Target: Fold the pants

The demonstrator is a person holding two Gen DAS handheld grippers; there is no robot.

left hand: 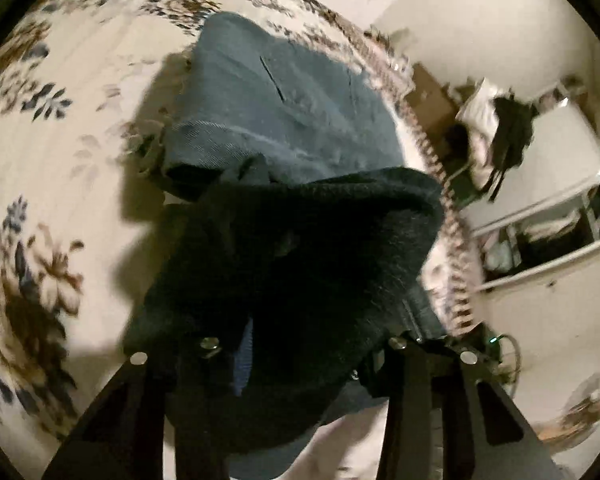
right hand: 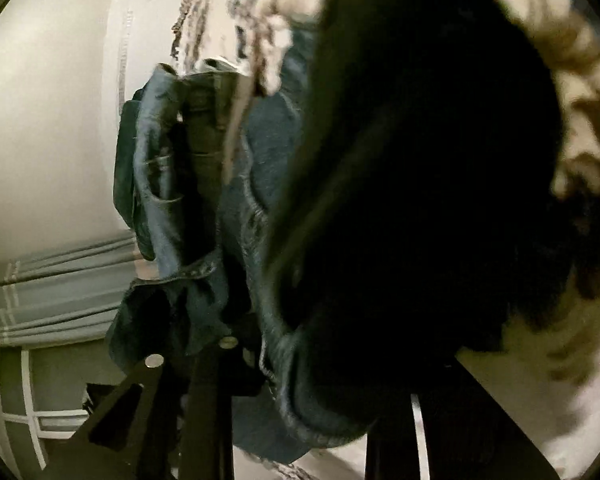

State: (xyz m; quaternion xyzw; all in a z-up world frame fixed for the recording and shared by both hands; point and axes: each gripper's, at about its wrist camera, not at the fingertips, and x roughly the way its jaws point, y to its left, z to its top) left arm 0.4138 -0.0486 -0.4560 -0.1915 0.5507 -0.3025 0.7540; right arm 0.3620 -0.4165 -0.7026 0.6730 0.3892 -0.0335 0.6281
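Note:
The blue denim pants (left hand: 284, 120) lie partly folded on a floral bedspread (left hand: 60, 152), with a back pocket slit showing. A dark fold of the pants (left hand: 300, 248) drapes over my left gripper (left hand: 300, 344), which is shut on it; the fingertips are hidden under the cloth. In the right wrist view my right gripper (right hand: 300, 360) is shut on the pants' waistband (right hand: 172, 200), which hangs bunched in front of it. A dark mass of cloth (right hand: 420, 180) covers the right finger and most of that view.
The bed's fringed edge (left hand: 448, 216) runs down the right of the left wrist view, with a white wall and a white rail frame (left hand: 540, 216) with hanging clothes beyond. Grey curtains (right hand: 56, 292) and a white wall show at the left of the right wrist view.

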